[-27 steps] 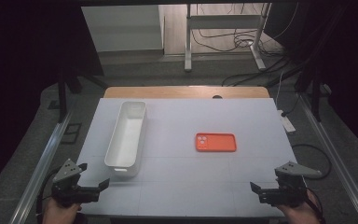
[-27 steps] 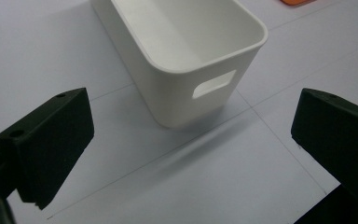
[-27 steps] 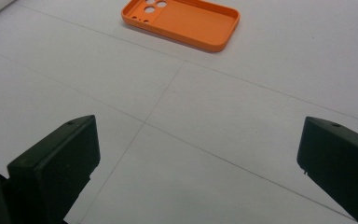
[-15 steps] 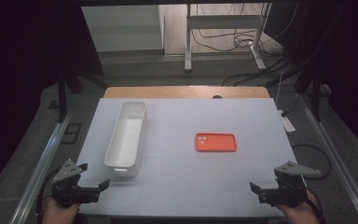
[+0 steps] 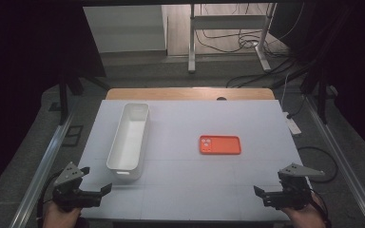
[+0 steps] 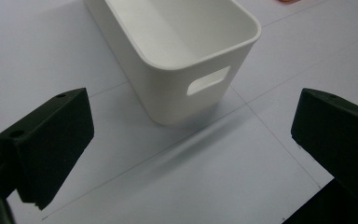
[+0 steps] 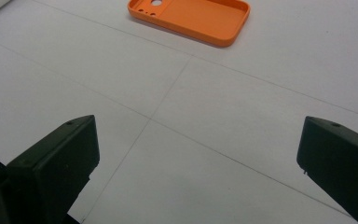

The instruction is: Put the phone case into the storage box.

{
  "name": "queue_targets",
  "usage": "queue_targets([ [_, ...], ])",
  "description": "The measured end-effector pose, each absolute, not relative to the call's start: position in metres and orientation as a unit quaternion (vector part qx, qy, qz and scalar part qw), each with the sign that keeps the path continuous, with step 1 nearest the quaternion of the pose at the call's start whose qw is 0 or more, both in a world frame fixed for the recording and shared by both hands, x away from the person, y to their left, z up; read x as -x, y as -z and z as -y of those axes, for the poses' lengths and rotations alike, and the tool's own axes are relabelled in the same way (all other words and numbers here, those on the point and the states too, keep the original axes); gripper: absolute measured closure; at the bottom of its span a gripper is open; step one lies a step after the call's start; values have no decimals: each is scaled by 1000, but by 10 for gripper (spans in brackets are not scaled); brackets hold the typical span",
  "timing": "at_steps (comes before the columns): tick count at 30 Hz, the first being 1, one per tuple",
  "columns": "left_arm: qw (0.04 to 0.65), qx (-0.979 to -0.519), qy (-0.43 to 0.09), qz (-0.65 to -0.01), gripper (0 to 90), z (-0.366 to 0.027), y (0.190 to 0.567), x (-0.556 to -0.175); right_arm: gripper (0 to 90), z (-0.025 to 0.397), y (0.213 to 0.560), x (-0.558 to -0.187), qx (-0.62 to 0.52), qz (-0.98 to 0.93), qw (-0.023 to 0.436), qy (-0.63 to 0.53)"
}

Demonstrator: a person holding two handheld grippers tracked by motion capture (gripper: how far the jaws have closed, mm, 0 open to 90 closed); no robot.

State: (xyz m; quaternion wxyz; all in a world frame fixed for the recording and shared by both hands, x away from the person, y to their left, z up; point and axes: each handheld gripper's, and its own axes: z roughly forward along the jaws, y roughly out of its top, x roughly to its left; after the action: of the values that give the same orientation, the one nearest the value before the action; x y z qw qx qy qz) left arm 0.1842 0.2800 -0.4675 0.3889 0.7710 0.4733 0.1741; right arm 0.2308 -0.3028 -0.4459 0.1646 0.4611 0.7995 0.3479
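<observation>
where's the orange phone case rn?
In the high view the orange phone case lies flat on the white table, right of centre, apart from the white bin and ahead of the right tongs.

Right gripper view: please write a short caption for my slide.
Open right gripper above the white table, facing an orange phone case lying hollow side up.

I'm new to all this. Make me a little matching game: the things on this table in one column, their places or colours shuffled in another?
Things:
1. bin
2. phone case
3. left gripper
4. right gripper

Descriptions:
A. orange, lying flat, hollow side up
B. open, at the near right edge
C. white, long, empty
D. open, just short of the bin's near end

Pairs: 1-C, 2-A, 3-D, 4-B
</observation>
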Motion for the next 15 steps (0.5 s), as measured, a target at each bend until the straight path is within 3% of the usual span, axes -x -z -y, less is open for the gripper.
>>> queue_targets([
  [15,392,-770,-172,-473,0,-281,468,-183,0,295,447,-239,-456,-804,163,-345],
])
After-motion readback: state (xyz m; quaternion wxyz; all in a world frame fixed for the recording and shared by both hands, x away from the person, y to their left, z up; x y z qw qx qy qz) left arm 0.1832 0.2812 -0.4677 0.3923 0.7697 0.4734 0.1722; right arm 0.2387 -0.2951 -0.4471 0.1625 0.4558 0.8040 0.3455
